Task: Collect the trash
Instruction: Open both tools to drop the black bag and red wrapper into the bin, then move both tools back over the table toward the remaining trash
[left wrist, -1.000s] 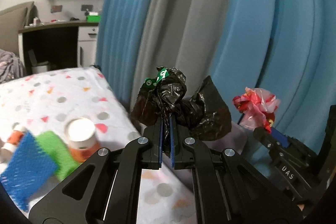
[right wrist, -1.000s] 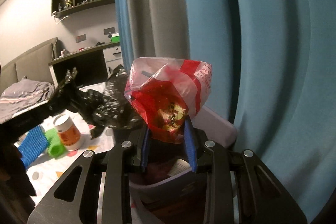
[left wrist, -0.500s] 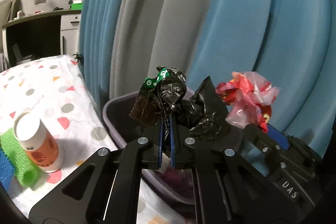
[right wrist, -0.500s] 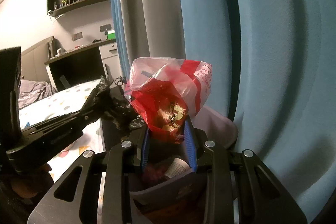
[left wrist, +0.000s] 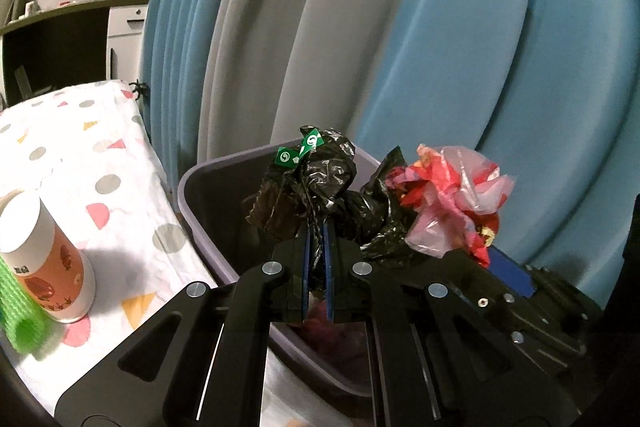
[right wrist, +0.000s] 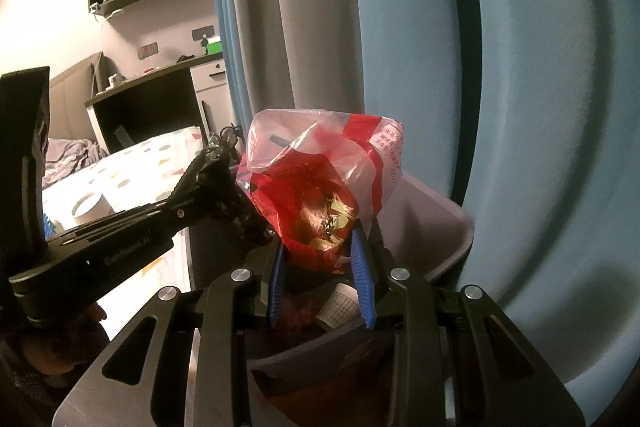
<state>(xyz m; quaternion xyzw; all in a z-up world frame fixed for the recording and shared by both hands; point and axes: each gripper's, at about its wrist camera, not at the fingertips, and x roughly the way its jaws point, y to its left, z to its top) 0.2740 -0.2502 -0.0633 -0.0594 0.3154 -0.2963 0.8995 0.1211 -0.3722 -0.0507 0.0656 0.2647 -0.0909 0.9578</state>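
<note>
Bin [left wrist: 192, 203] right of cup [left wrist: 48, 259].

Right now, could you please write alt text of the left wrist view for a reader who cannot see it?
The left tool holds a crumpled black plastic bag over an open grey plastic bin, beside a red and clear plastic bag held by the right tool. On the left, an orange and white paper cup stands on a dotted white sheet; blue and grey curtains hang behind.

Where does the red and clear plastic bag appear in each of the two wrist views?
Left wrist view: the red and clear plastic bag is right of centre, beside the black bag held by the left gripper.
Right wrist view: it fills the centre, clamped in the right gripper.
Shared landmark: the grey bin under both bags.
</note>
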